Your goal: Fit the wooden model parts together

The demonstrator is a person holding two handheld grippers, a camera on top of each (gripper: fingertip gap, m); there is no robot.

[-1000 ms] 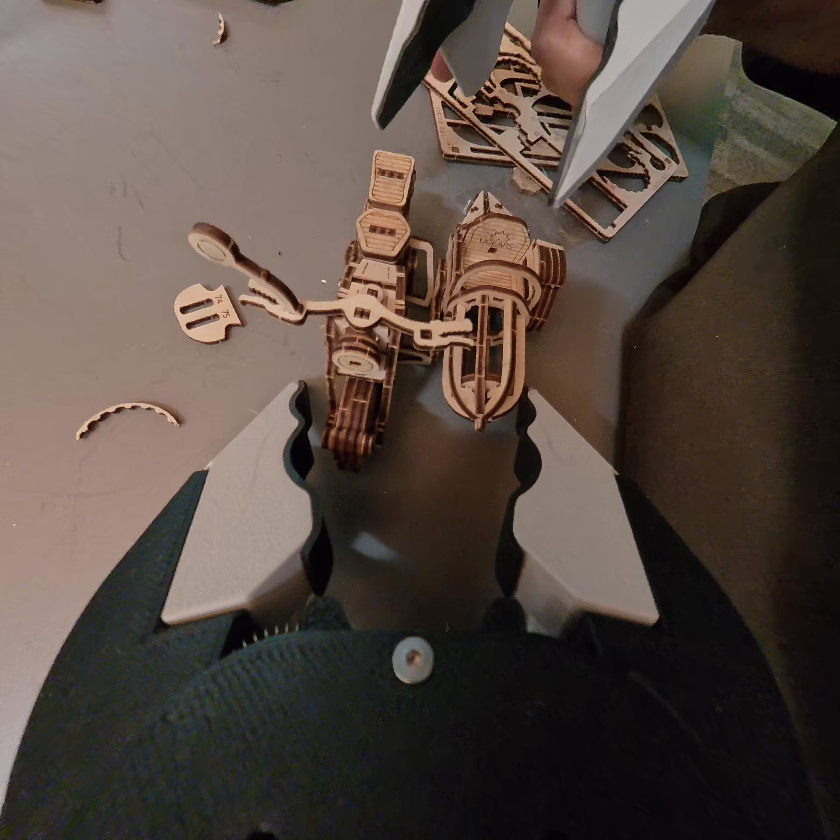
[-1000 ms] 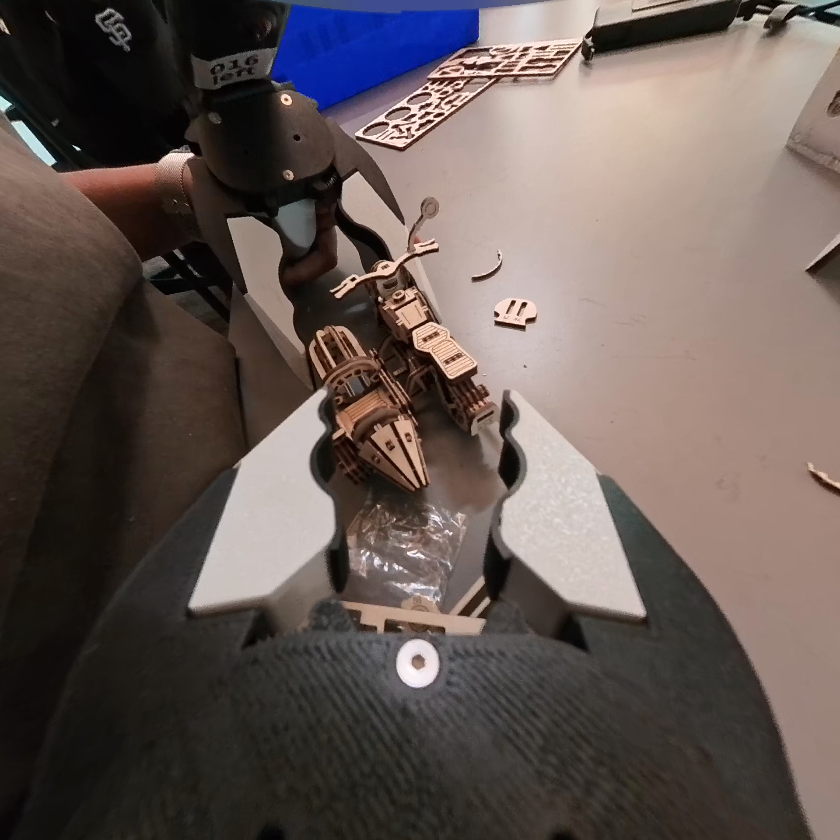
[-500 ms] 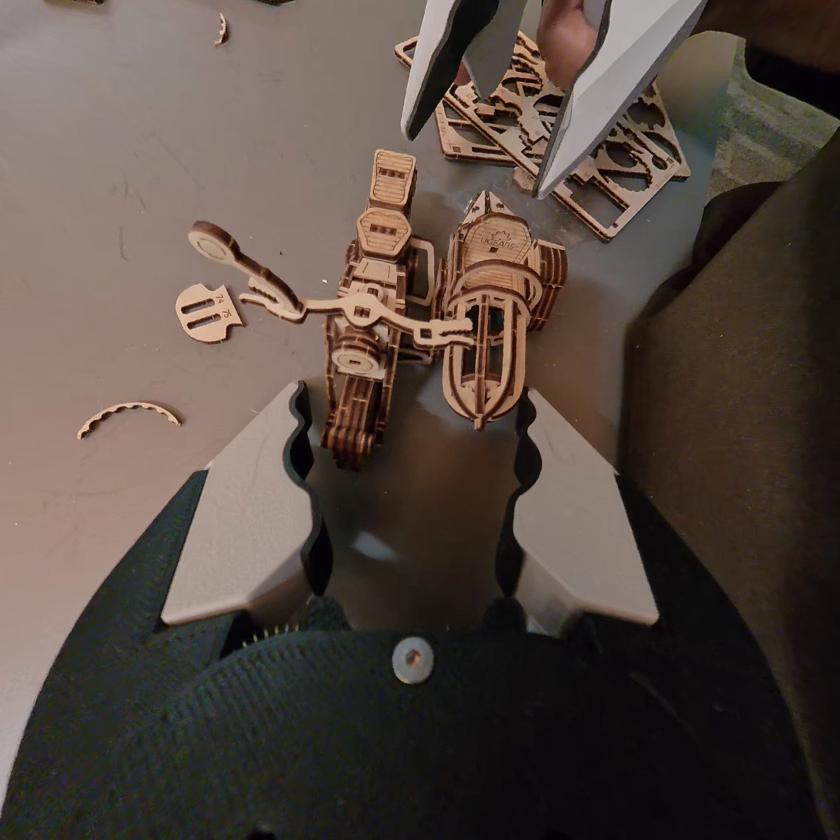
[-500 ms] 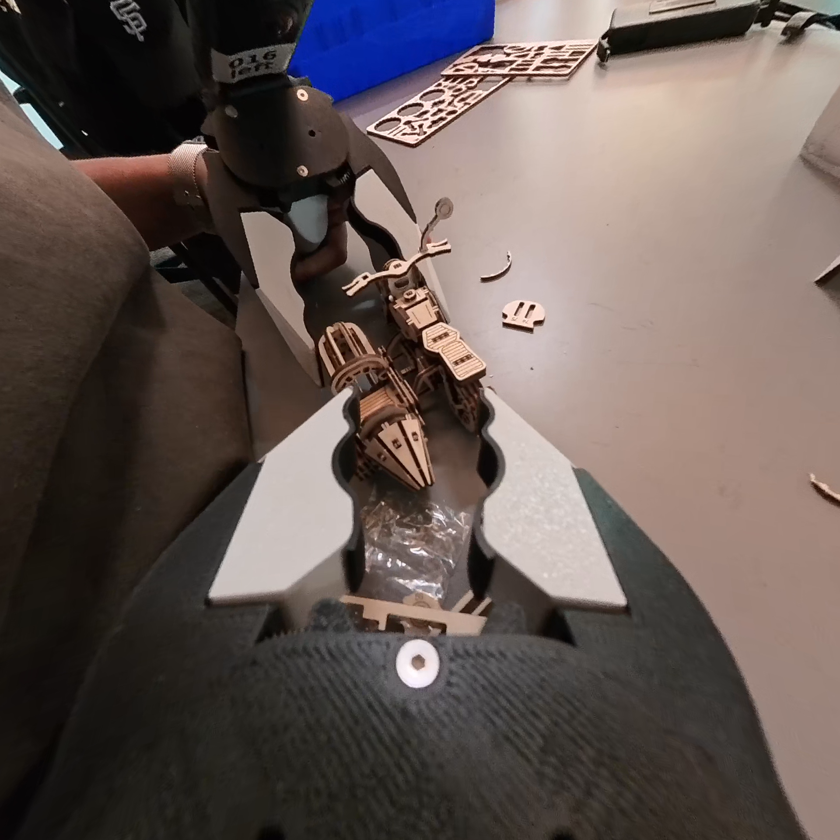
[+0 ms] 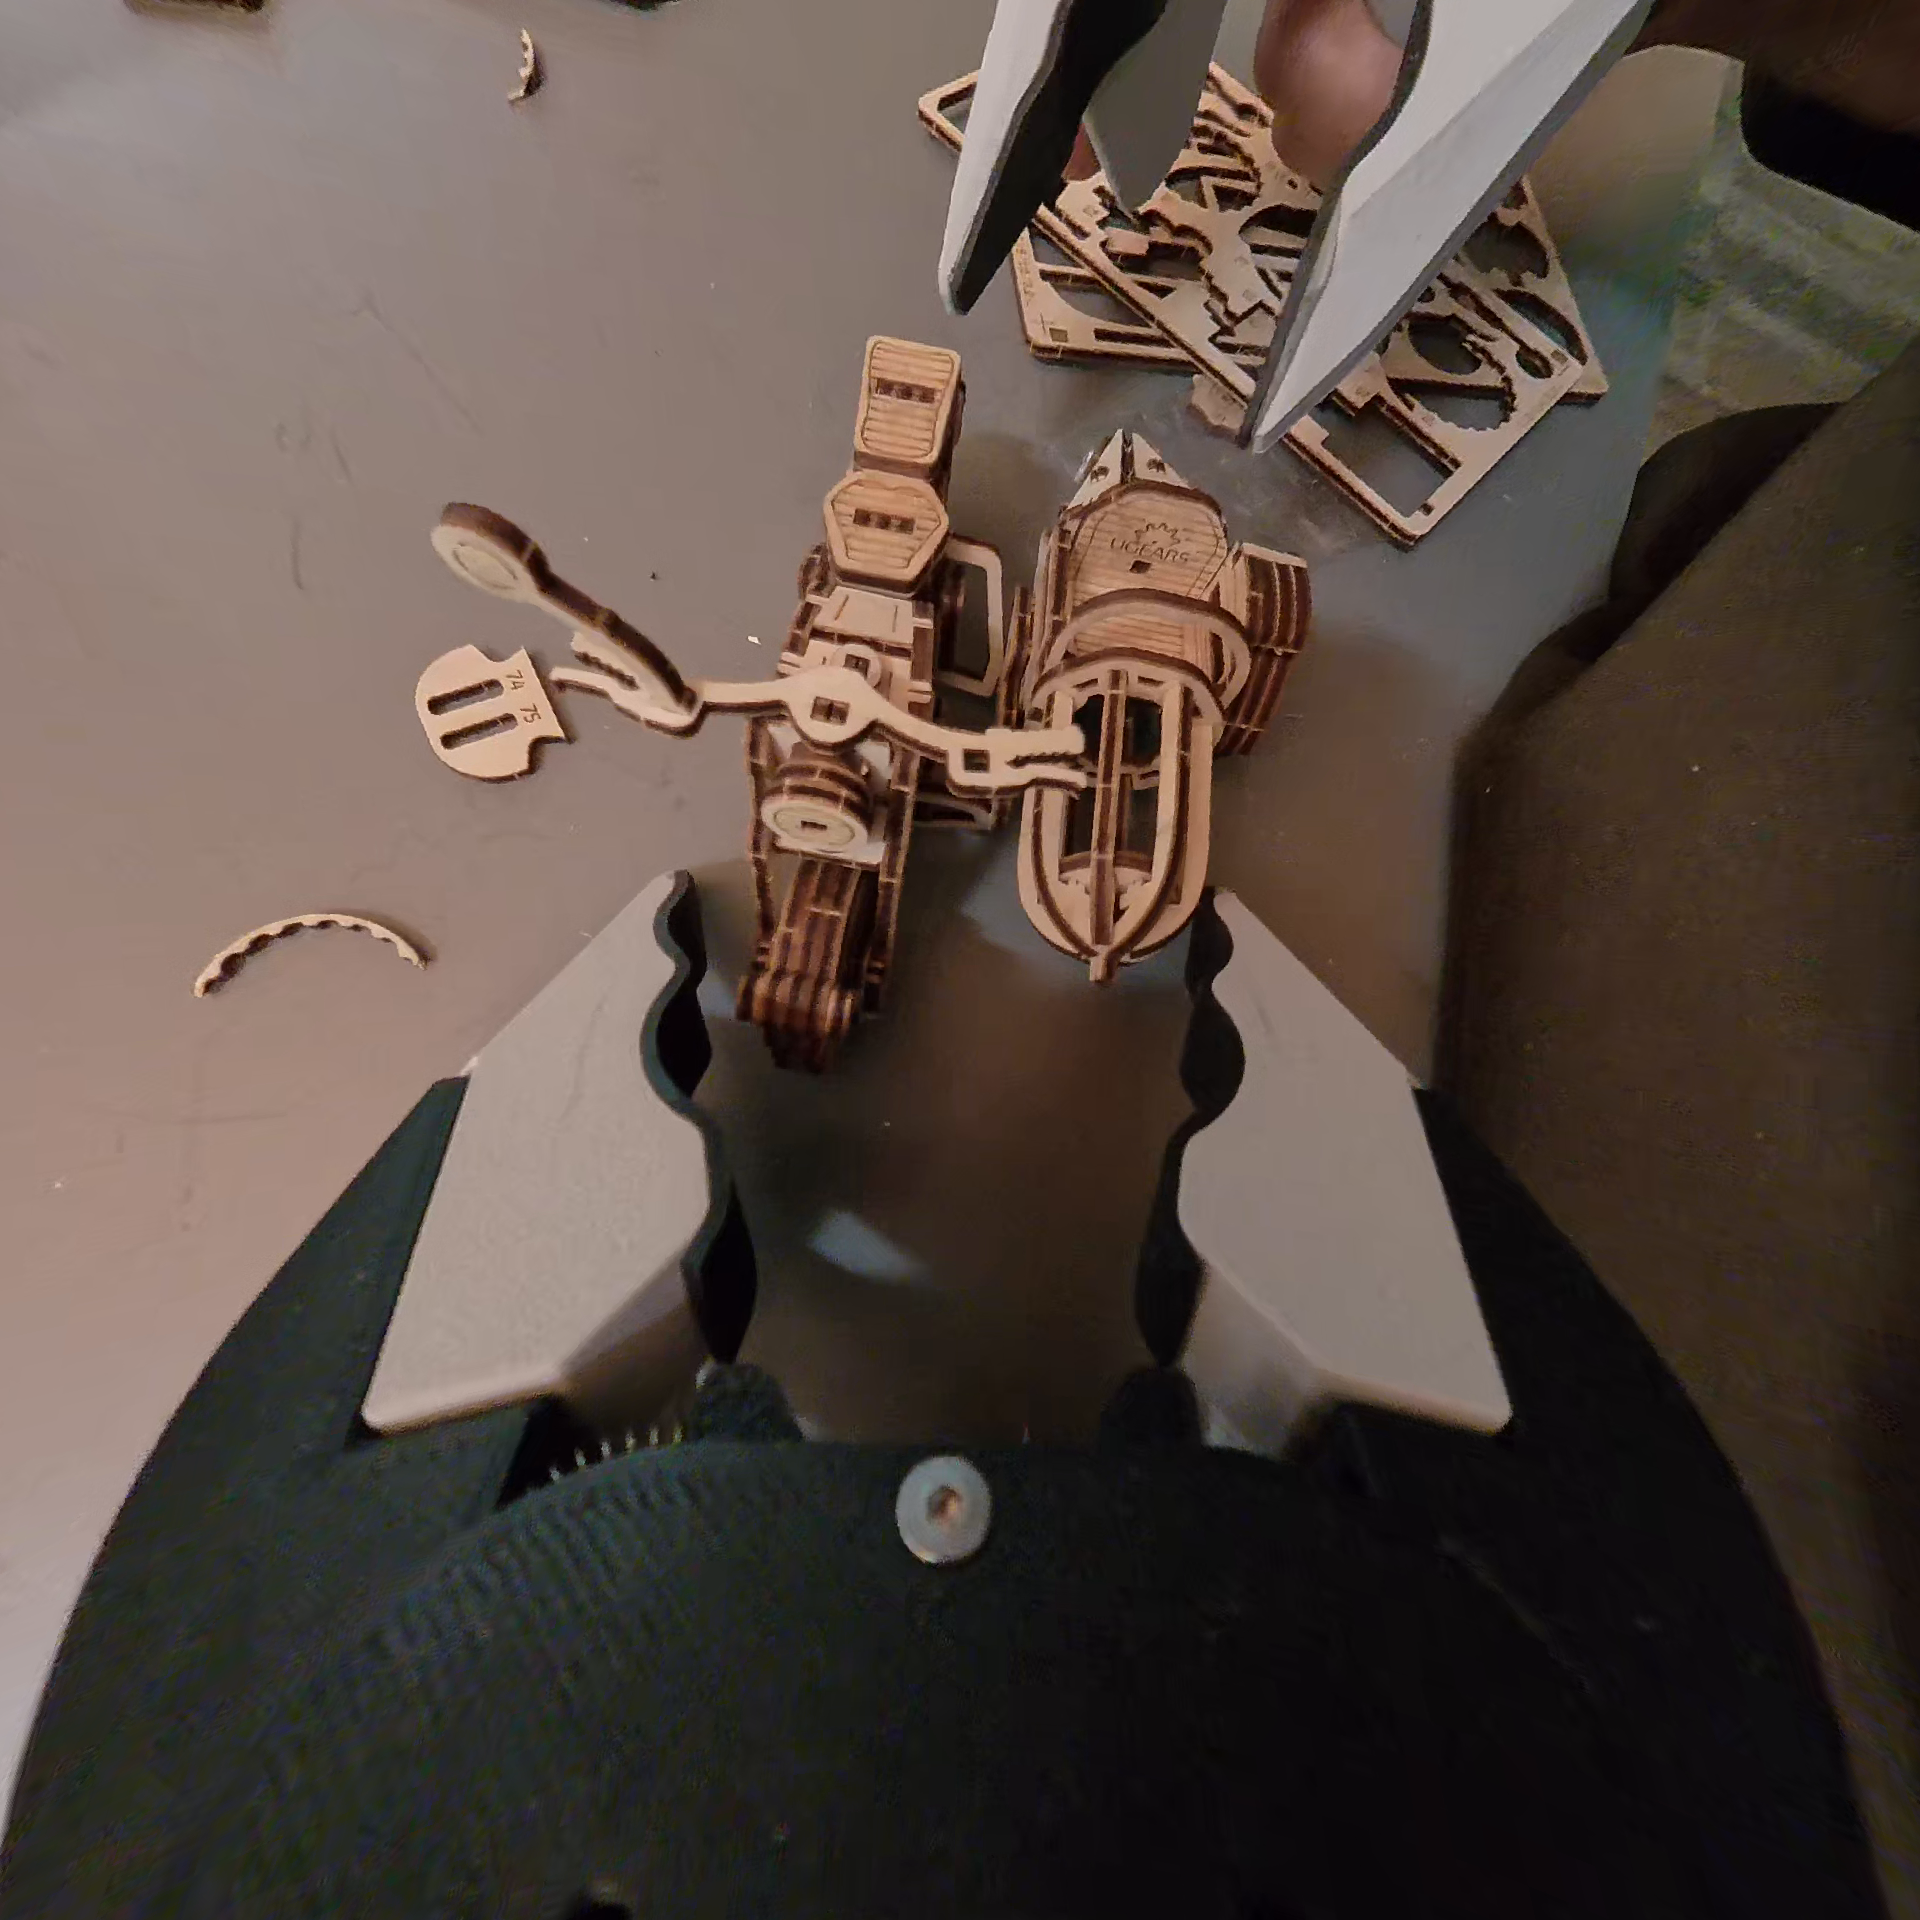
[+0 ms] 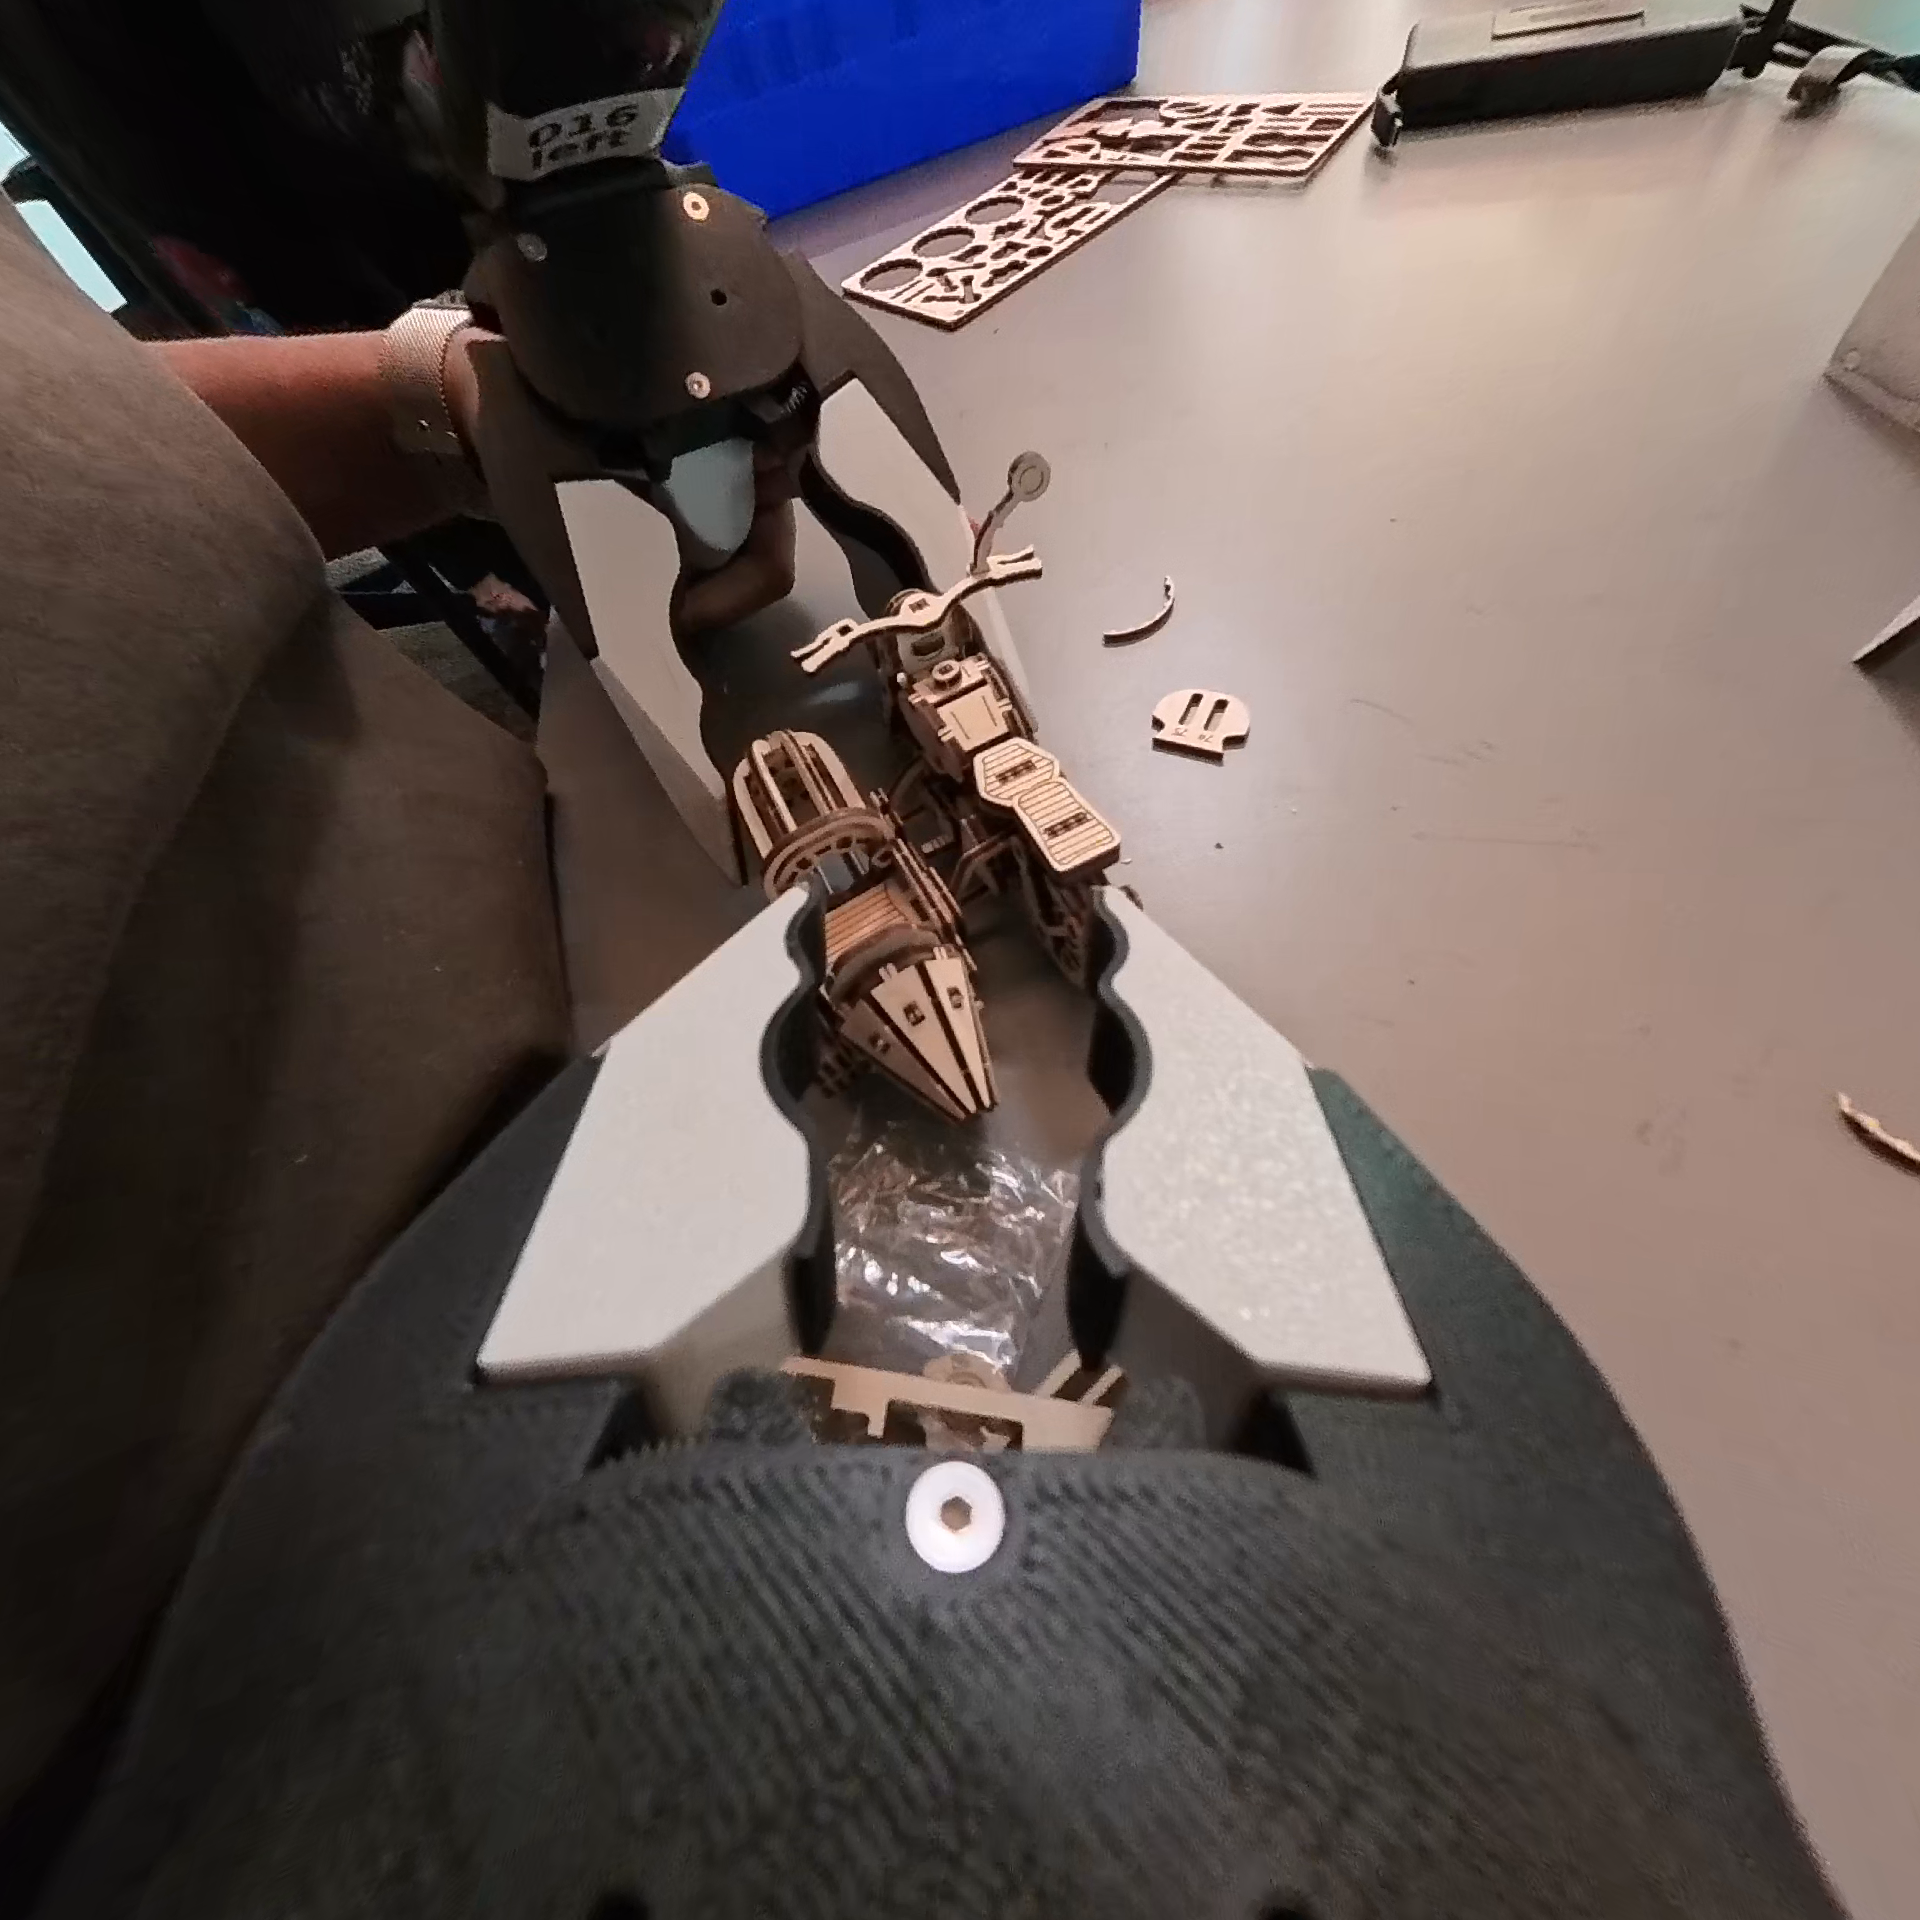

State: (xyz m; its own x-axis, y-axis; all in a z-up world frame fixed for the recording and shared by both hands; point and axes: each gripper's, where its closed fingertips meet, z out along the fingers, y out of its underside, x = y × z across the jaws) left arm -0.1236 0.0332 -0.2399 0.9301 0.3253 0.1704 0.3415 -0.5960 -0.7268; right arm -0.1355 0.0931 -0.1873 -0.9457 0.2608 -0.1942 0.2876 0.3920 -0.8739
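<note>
Here, a wooden model motorcycle (image 5: 831,727) with a sidecar (image 5: 1132,717) stands upright on a grey table (image 5: 260,312), near the table's edge and beside a person's brown-clad lap.

In the left wrist view, the left tool (image 5: 940,935) hovers low in front of the model with its two grey fingers wide apart and nothing between them. The motorcycle's front wheel sits just beyond the gap, close to the left finger, and the nose of the sidecar is close to the right finger. Whether either finger touches the wood cannot be told. The handlebar (image 5: 831,717) stretches across both parts, with a round mirror at its far left end.

The right tool (image 6: 945,914) comes from the opposite side, behind the model. Its fingers are partly open and hold nothing; the pointed tail of the sidecar lies in the gap between them. Under this tool lie a crinkled clear plastic bag (image 6: 945,1247) and a stack of flat wooden sheets (image 5: 1455,343) with cut-out shapes.

Loose wooden pieces lie on the table to the model's left: a small rounded plate with two slots (image 5: 483,712) and a thin toothed arc (image 5: 307,940). Farther off in the right wrist view are two more cut-out sheets (image 6: 1091,197) and a blue bin (image 6: 894,94).
</note>
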